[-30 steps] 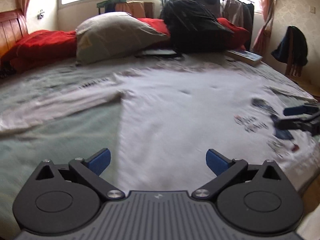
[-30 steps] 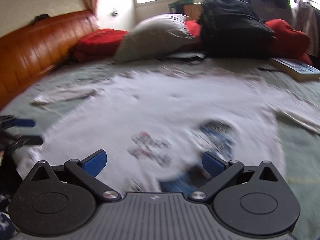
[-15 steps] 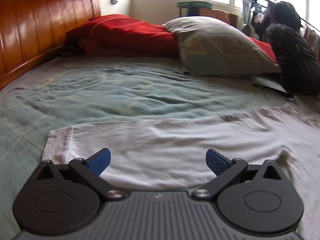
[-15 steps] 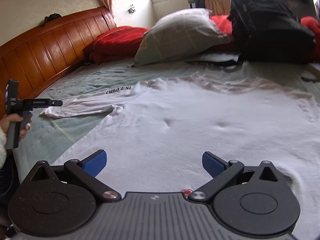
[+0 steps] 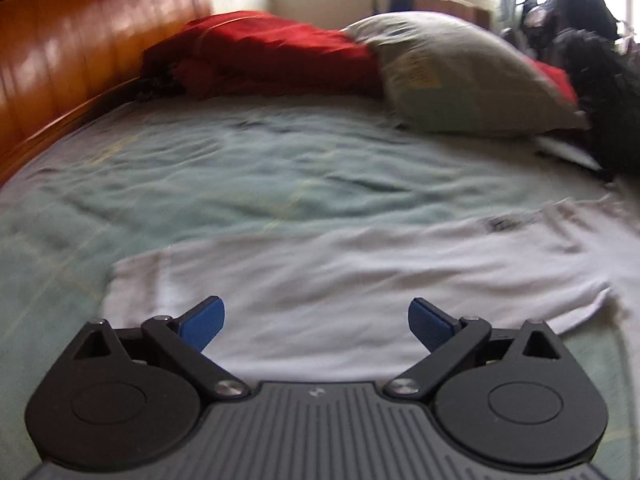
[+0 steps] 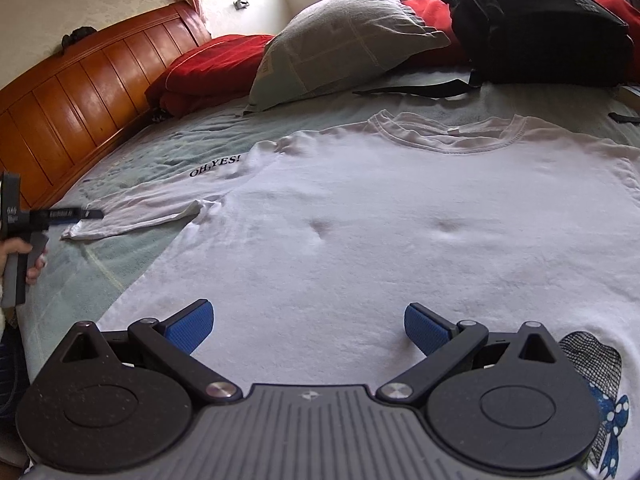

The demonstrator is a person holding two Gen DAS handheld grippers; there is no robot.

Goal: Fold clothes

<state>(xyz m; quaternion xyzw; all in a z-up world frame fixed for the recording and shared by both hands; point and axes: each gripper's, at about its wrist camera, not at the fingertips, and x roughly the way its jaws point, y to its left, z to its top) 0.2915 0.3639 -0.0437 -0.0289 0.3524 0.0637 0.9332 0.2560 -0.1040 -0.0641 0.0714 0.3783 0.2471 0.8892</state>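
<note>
A white long-sleeved T-shirt [image 6: 400,216] lies flat on the green bed sheet [image 6: 132,160], collar toward the pillows, a printed blue-and-black figure near its hem at the lower right. Its left sleeve [image 5: 320,280], lettered "OH,YES!", stretches out sideways. My left gripper [image 5: 316,324] hovers open over that sleeve near the cuff, nothing between its blue pads. The right wrist view shows the left gripper [image 6: 60,214] from the side, held by a hand at the sleeve's end. My right gripper [image 6: 308,326] is open above the shirt's lower body.
A grey pillow [image 6: 344,36] and red bedding [image 6: 212,64] lie at the head of the bed against a wooden headboard [image 6: 72,96]. A black backpack [image 6: 536,20] sits beyond the collar, its strap trailing on the sheet. Bare sheet lies left of the sleeve.
Both grippers swung left. The left one moved from the shirt's body to the sleeve cuff and has come a little closer. The right one now faces the shirt's chest and collar.
</note>
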